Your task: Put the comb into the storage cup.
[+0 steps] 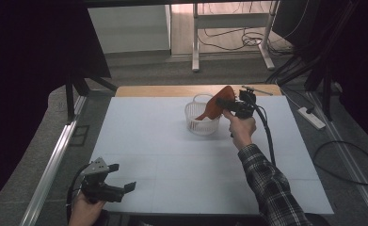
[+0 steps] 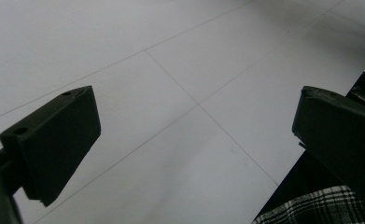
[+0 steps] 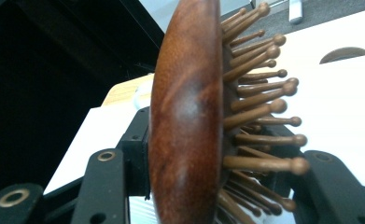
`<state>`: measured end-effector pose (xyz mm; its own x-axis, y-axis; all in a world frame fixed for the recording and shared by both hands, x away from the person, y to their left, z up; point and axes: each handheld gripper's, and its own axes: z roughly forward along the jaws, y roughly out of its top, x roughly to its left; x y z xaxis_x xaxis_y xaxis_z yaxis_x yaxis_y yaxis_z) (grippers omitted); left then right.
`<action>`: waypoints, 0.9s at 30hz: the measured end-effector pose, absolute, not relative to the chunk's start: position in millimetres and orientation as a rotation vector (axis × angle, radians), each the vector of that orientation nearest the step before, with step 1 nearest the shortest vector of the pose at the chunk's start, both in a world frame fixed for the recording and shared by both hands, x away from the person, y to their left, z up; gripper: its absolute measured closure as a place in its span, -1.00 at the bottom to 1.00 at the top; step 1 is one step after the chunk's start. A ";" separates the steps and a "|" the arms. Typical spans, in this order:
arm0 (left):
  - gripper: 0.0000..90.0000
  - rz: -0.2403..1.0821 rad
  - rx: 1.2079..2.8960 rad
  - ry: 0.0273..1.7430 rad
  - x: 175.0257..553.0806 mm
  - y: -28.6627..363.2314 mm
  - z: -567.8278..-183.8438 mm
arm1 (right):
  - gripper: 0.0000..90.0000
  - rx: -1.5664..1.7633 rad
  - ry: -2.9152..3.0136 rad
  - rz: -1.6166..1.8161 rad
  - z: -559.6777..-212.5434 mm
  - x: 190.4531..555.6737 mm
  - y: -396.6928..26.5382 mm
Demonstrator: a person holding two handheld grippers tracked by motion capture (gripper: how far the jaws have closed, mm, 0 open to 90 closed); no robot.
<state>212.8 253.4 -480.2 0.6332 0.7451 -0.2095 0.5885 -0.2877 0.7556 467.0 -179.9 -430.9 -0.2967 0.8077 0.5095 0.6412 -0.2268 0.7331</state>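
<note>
The worktop (image 1: 172,160) is a big pale sheet, nearly bare, with a strip of wooden board showing along its far edge. Beyond it the floor is busy: the white legs of a frame, loose black cables, and a power strip (image 1: 311,117) lying off to the right. None of that crowds the work.

Near the far middle of the worktop stands a small white basket (image 1: 201,120) with slotted walls and a hoop handle. A reddish wooden hairbrush (image 1: 218,104) leans in it, its handle end down inside the basket and its oval head tilted up over the right rim. The right gripper (image 1: 225,104) is at that head. In the right gripper view the brush (image 3: 187,121) stands on edge between the jaws, smooth back toward one jaw and wooden pins toward the other. The jaws are set a little apart and whether the pads press on it I cannot tell.

By my reading the brush is as good as in the basket. What is left is letting go cleanly and drawing the hand back without tipping the light basket.

The left gripper (image 1: 124,177) waits at the near left corner, jaws wide apart with nothing between them, as the left gripper view (image 2: 196,140) bears out.
</note>
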 end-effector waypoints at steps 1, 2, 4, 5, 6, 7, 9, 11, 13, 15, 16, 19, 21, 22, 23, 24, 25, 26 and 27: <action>-0.98 0.229 1.994 1.044 212.7 253.3 -480.1 | 0.03 1.753 1.845 1.546 -430.9 466.8 -179.9; -0.98 0.229 1.995 1.044 212.8 253.3 -480.2 | 0.02 1.746 1.846 1.543 -431.1 466.5 -180.0; -0.98 0.228 1.995 1.045 212.9 253.3 -480.2 | -0.01 1.735 1.845 1.543 -431.8 465.7 -180.2; -0.98 0.228 1.994 1.045 212.9 253.3 -480.2 | -0.03 1.733 1.847 1.542 -432.4 465.5 -180.5; -0.98 0.229 1.994 1.046 212.8 253.3 -480.3 | -0.04 1.733 1.848 1.541 -433.1 465.5 -181.0; -0.98 0.228 1.994 1.046 212.9 253.3 -480.3 | -0.05 1.737 1.852 1.545 -433.7 465.5 -181.3; -0.98 0.225 1.996 1.046 213.1 253.3 -480.3 | -0.07 1.739 1.854 1.546 -434.5 465.5 -181.4; -0.98 0.225 1.996 1.046 213.1 253.2 -480.3 | -0.09 1.738 1.866 1.539 -435.3 465.8 -180.8; -0.98 0.224 1.997 1.046 213.2 253.3 -480.3 | -0.12 1.745 1.883 1.533 -436.7 466.3 -179.8; -0.98 0.224 1.996 1.047 213.2 253.3 -480.3 | -0.18 1.755 1.897 1.530 -438.1 466.7 -178.5; -0.98 0.224 1.995 1.047 213.1 253.4 -480.3 | -0.20 1.749 1.900 1.525 -438.6 466.7 -177.9; -0.98 0.226 1.995 1.048 213.1 253.4 -480.3 | -0.29 1.726 1.899 1.508 -437.9 465.8 -176.3; -0.98 0.224 1.995 1.047 213.1 253.4 -480.3 | -0.35 1.707 1.902 1.497 -437.0 465.5 -176.0; -0.98 0.224 1.995 1.047 213.2 253.4 -480.3 | -0.36 1.703 1.906 1.495 -436.8 465.4 -176.2; -0.98 0.224 1.996 1.047 213.2 253.3 -480.3 | -0.38 1.697 1.912 1.496 -436.4 465.4 -176.6; -0.98 0.224 1.996 1.047 213.1 253.3 -480.3 | -0.40 1.692 1.918 1.491 -436.1 465.3 -176.9; -0.98 0.226 1.995 1.048 213.2 253.4 -480.3 | -0.41 1.687 1.922 1.487 -435.6 465.1 -177.2; -0.98 0.226 1.995 1.049 213.2 253.4 -480.3 | -0.44 1.677 1.930 1.482 -435.2 465.0 -177.7; -0.98 0.226 1.995 1.050 213.2 253.4 -480.3 | -0.46 1.668 1.935 1.478 -434.7 464.7 -178.0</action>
